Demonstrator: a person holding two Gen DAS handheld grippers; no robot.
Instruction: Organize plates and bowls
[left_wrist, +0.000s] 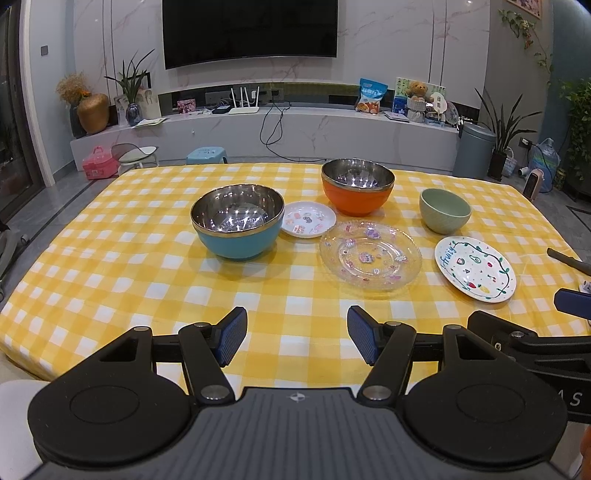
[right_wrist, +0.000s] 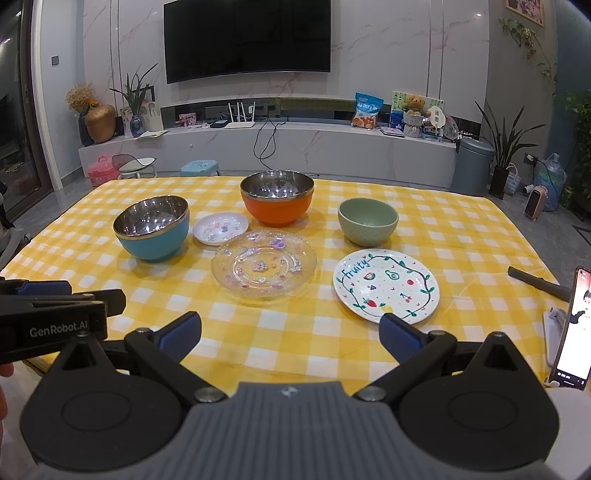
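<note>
Blue steel-lined bowl (left_wrist: 238, 221), orange bowl (left_wrist: 357, 191), green bowl (left_wrist: 444, 210), small white dish (left_wrist: 308, 218), glass plate (left_wrist: 370, 254) and "Fruity" plate (right_wrist: 386, 285) sit apart on the checked table (left_wrist: 147, 280); left hand-held gripper (left_wrist: 297, 334) and right hand-held gripper (right_wrist: 290, 334) hover at the near edge, jaws wide, empty

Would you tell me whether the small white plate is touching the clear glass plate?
Cannot tell: in both wrist views the small white plate and clear glass plate rims meet or overlap, with no plain gap.

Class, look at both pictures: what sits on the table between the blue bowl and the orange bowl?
A small white plate with stickers sits between the blue bowl and the orange bowl; both views show it.
</note>
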